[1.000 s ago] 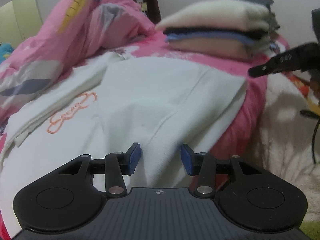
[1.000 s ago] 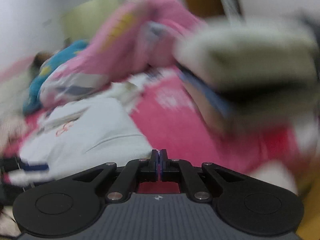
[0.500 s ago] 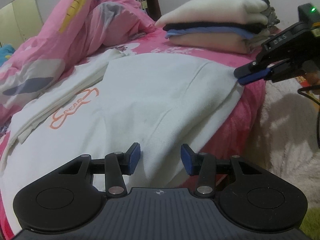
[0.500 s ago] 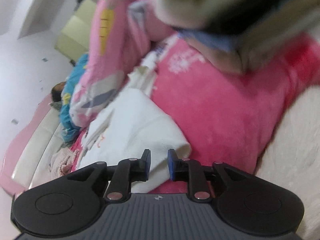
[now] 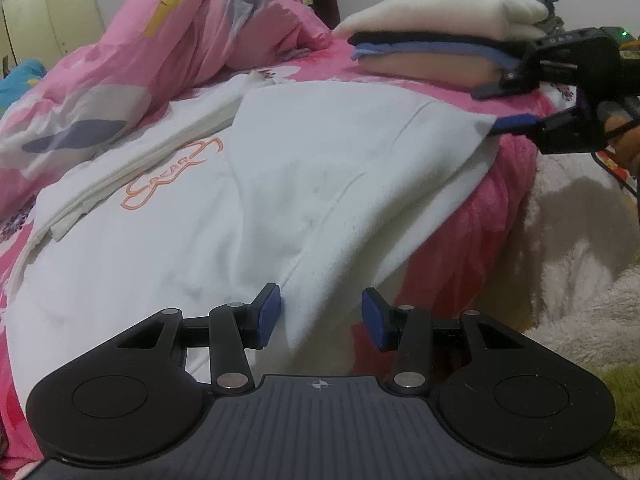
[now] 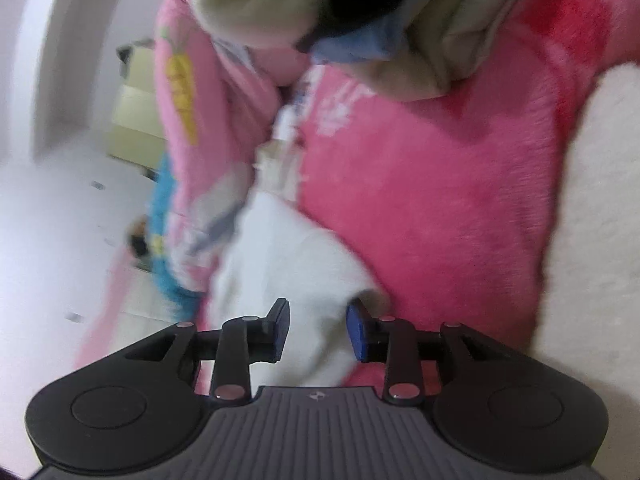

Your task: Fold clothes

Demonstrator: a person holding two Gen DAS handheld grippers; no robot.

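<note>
A white garment (image 5: 304, 184) is lying spread on the pink bed (image 5: 508, 168), its edge hanging over the side. The left gripper (image 5: 318, 318) is hovering part-open around that edge, not pinching it. The right gripper (image 6: 318, 330) is opening around the garment's corner, near a stack of folded clothes (image 5: 440, 40).

— What's laid out?
— A white garment (image 5: 312, 168) with an orange outline print — spread flat on the pink bed (image 5: 516, 168), one side folded over, its corner at the bed's edge.

White garment (image 5: 320, 168) lies spread on the pink bed (image 5: 508, 168); left gripper (image 5: 319, 316) jaws apart at its near hem.
</note>
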